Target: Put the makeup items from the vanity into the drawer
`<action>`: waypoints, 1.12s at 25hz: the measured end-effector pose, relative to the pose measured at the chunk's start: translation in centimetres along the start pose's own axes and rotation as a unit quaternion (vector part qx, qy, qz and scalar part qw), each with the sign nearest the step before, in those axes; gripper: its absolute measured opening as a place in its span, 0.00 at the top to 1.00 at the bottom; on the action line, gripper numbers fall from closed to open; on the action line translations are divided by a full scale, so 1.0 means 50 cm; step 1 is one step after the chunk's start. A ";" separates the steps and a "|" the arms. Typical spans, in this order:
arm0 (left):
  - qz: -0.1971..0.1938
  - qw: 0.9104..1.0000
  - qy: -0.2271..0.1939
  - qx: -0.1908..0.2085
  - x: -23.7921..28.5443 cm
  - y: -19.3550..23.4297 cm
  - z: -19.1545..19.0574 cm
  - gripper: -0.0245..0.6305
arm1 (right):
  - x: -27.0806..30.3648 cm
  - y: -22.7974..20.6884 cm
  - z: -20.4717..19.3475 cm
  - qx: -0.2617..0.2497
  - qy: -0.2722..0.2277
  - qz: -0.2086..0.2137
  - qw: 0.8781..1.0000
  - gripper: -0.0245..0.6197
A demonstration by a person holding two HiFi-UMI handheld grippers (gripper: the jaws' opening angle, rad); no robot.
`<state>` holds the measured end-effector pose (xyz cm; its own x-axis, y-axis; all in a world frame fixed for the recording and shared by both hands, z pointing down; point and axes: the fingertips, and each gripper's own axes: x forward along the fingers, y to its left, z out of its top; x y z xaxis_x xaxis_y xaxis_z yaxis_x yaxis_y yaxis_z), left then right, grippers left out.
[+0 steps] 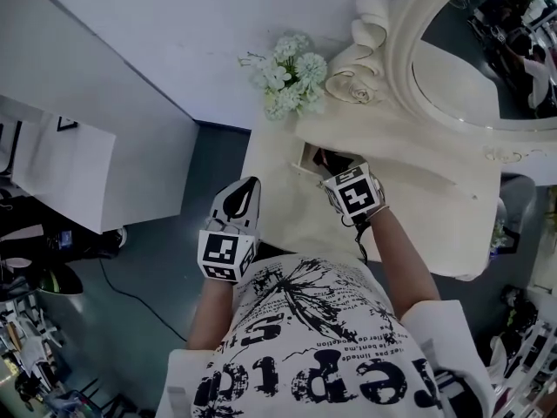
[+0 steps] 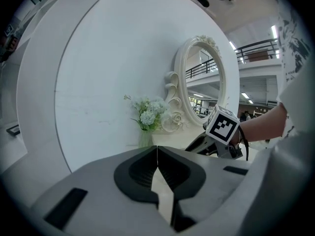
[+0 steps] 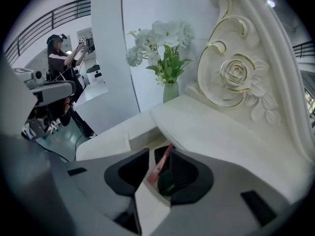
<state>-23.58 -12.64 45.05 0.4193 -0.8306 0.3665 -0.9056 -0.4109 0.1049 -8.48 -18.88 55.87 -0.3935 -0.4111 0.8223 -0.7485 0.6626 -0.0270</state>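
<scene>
The cream vanity (image 1: 409,207) has a small drawer (image 1: 310,158) pulled open under its top. My right gripper (image 1: 336,169) points into that drawer. In the right gripper view its jaws (image 3: 158,154) stand apart over the drawer (image 3: 140,140), with a slim pink makeup stick (image 3: 161,163) leaning between them and a dark round item (image 3: 170,184) beside it; neither pad visibly presses on the stick. My left gripper (image 1: 251,186) hovers off the vanity's left edge, above the floor. Its jaws (image 2: 156,151) meet at the tips with nothing between them. The right gripper (image 2: 222,127) also shows there.
A vase of white flowers (image 1: 291,81) stands at the vanity's back left, beside the carved frame of the oval mirror (image 1: 487,68). A white counter (image 1: 52,159) and a floor cable (image 1: 130,294) lie to the left. A person (image 3: 61,53) stands far off.
</scene>
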 end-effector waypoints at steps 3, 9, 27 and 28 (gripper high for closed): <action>-0.008 1.000 -0.004 0.006 0.005 -0.012 0.009 0.93 | -0.017 -0.001 0.002 0.011 -0.011 -0.001 1.000 0.75; -0.038 0.999 -0.011 0.023 0.029 -0.038 0.029 0.93 | -0.080 -0.022 0.030 0.059 -0.080 -0.030 0.995 0.85; -0.145 0.986 -0.037 0.071 0.127 -0.161 0.149 0.93 | -0.362 -0.101 0.041 0.105 -0.344 -0.143 0.922 0.94; -0.148 0.986 -0.038 0.073 0.129 -0.163 0.151 0.93 | -0.367 -0.097 0.039 0.101 -0.349 -0.145 0.920 0.94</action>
<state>-13.01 -17.47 39.58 0.6720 -0.6897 0.2697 -0.7268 -0.6841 0.0615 1.33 -15.74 39.80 -0.3558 -0.9007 0.2491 -0.9323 0.3606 -0.0279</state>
